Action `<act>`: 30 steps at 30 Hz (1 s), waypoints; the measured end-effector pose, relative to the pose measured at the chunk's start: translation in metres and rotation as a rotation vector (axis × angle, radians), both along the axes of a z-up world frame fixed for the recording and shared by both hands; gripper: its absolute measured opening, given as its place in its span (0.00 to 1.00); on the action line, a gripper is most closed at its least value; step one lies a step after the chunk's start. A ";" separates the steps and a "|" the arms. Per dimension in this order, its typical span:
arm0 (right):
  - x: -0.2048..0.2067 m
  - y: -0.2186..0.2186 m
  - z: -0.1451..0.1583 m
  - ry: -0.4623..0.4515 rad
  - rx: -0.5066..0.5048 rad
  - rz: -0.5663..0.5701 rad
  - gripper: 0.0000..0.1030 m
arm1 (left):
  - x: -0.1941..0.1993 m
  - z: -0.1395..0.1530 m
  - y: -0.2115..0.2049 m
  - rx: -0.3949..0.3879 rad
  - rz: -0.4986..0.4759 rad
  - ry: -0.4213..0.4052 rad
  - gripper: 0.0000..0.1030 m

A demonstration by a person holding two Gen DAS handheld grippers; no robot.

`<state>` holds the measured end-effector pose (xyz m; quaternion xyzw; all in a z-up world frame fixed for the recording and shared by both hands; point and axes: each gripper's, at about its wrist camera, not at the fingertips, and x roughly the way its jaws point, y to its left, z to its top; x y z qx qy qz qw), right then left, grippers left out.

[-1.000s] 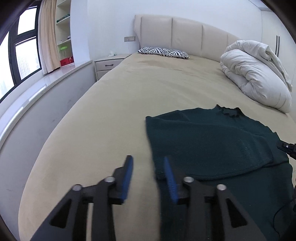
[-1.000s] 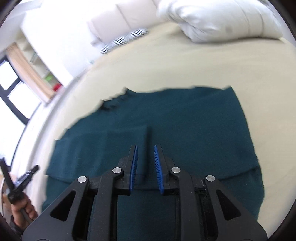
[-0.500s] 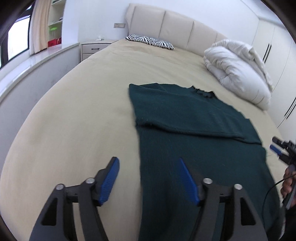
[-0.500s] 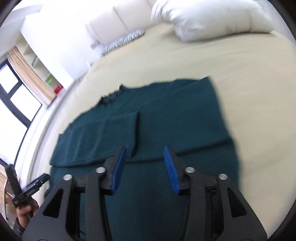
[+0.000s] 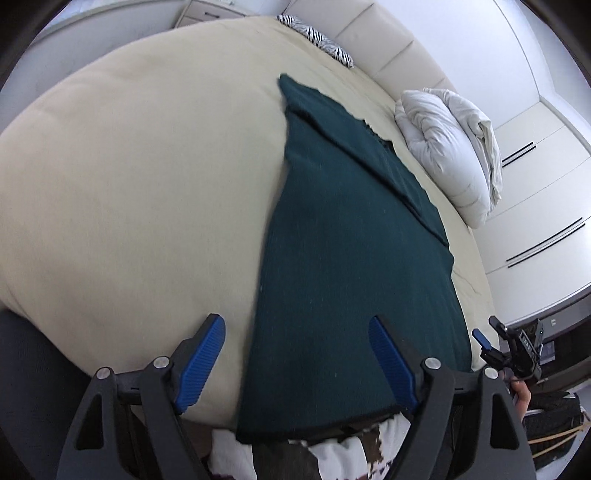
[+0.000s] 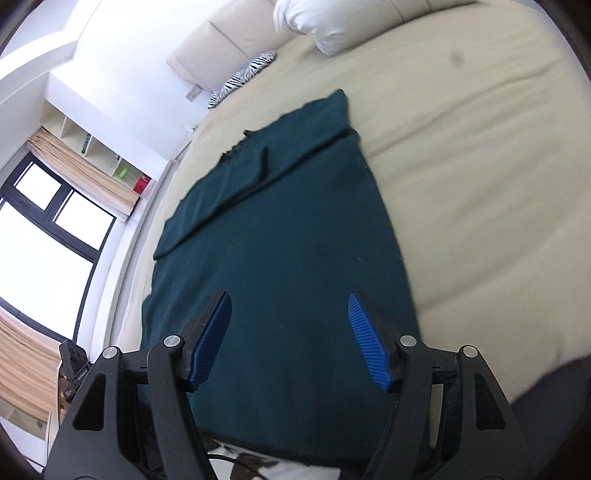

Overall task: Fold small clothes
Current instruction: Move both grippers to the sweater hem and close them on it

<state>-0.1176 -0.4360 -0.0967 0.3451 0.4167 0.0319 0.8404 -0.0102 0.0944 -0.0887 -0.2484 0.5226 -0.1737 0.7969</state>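
Dark green sweater (image 5: 354,266) flat near bed's (image 5: 129,184) foot edge, soft, limp knit; my left claw (image 5: 295,354) and right claw (image 6: 288,339), jaws just opening, wide and empty—I'd pinch hem corners.

My left claw's (image 5: 297,363) black arms hide the near hem corners of the dark green knitted sweater (image 5: 354,258). The right view's top edge cuts off the white rolled duvet (image 6: 332,22). The items in the wall shelf cubbies (image 6: 92,144) are too small to identify.
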 end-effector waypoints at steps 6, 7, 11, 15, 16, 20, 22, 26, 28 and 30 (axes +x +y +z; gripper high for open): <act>-0.030 -0.015 -0.011 0.055 0.117 -0.027 0.63 | -0.002 -0.012 0.005 -0.101 -0.019 0.056 0.78; -0.035 -0.016 -0.014 0.066 0.126 -0.023 0.63 | -0.003 -0.014 0.005 -0.111 -0.031 0.068 0.76; -0.054 -0.023 -0.025 0.107 0.149 -0.011 0.62 | -0.011 -0.021 0.007 -0.148 -0.068 0.102 0.68; -0.068 -0.031 -0.030 0.107 0.196 -0.013 0.61 | -0.012 -0.026 0.013 -0.168 -0.052 0.122 0.52; -0.070 -0.032 -0.030 0.110 0.194 -0.011 0.61 | -0.011 -0.026 0.014 -0.176 -0.052 0.124 0.52; -0.078 -0.034 -0.027 0.138 0.168 0.001 0.62 | -0.011 -0.026 0.014 -0.168 -0.056 0.123 0.45; -0.084 -0.037 -0.024 0.140 0.156 0.000 0.62 | -0.011 -0.027 0.016 -0.162 -0.051 0.127 0.31; -0.094 -0.049 -0.023 0.151 0.156 -0.040 0.62 | -0.011 -0.028 0.016 -0.150 -0.041 0.132 0.16; -0.093 -0.052 -0.025 0.158 0.169 -0.054 0.62 | -0.012 -0.027 0.016 -0.142 -0.043 0.128 0.11; -0.088 -0.049 -0.027 0.175 0.175 -0.036 0.62 | -0.013 -0.026 0.015 -0.133 -0.046 0.122 0.09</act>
